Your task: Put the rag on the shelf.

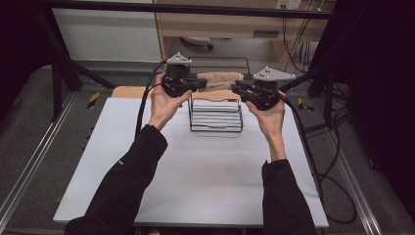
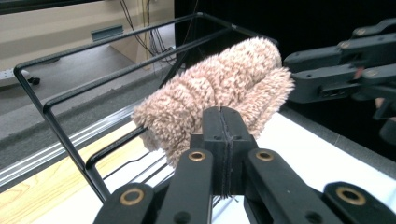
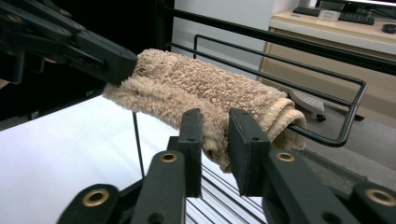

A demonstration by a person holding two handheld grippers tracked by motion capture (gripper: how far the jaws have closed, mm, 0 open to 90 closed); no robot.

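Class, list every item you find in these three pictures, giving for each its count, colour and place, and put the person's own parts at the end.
Fluffy rolled towel: one, beige-pink, draped over the wire rack's top rail, between the two grippers.
Black wire rack: one, black, far middle of the table.
White slatted tray: one, white, inside the rack's base.
White table top: one, white, under everything.
Wooden board: one, light wood, at the table's far left edge.
Left gripper: one, black, jaws together at the towel's edge.
Right gripper: one, black, jaws apart with the towel's end between them.
Sleeves: two, black, entering from below.
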